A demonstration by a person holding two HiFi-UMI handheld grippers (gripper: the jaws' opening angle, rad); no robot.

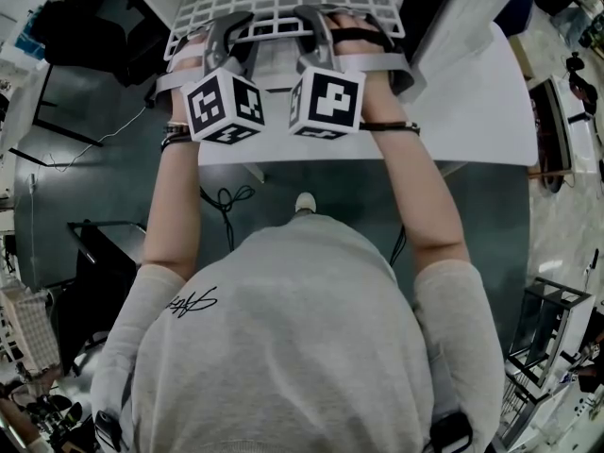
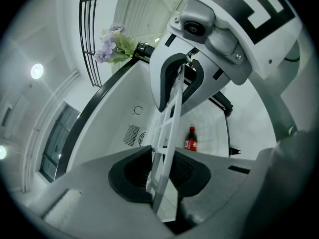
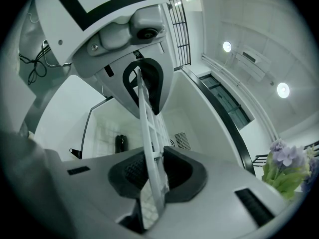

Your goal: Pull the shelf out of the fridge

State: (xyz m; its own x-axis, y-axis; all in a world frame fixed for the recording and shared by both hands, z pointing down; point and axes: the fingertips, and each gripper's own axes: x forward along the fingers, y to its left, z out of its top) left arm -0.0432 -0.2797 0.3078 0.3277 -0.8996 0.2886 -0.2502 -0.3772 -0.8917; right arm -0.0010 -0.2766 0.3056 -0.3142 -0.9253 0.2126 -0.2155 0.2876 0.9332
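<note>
L gripper (image 2: 162, 176) is being held nearly closed, pads pinching the thin front rim of the white wire shelf (image 2: 168, 128). R gripper (image 3: 152, 176) is being held the same way, jaws narrowed onto that rim w/ nothing else btw. them. In the head view both are being held side by side near the middle of the front edge, marker cubes toward the person.

The shelf is being held at the fridge (image 2: 119, 103) mouth: front edge in the jaws, rear part reaching into the white cavity. A vent grille (image 2: 132, 134) and a cola bottle (image 2: 191, 139) are being shown at the back of that cavity. Whether the rear corners are being borne by side rails can't be told. Flowers (image 2: 113, 43) are being shown outside the fridge, off to one side.

Step in hand, prob.: the draw-out. To be done well, both grips should be pulled together, straight toward the body along the rails, at equal pace L vs. R, so the grid isn't skewed and jammed. The front should be lifted slightly if a stop catches. W/ both grips near centre, twist is prob. poorly resisted, so a slow pull is advised.

Orientation: the shelf is lying roughly flat, seen edge-on from both grippers. Its long axis is being judged as running side to side across the person, short axis pointing into the fridge.
</note>
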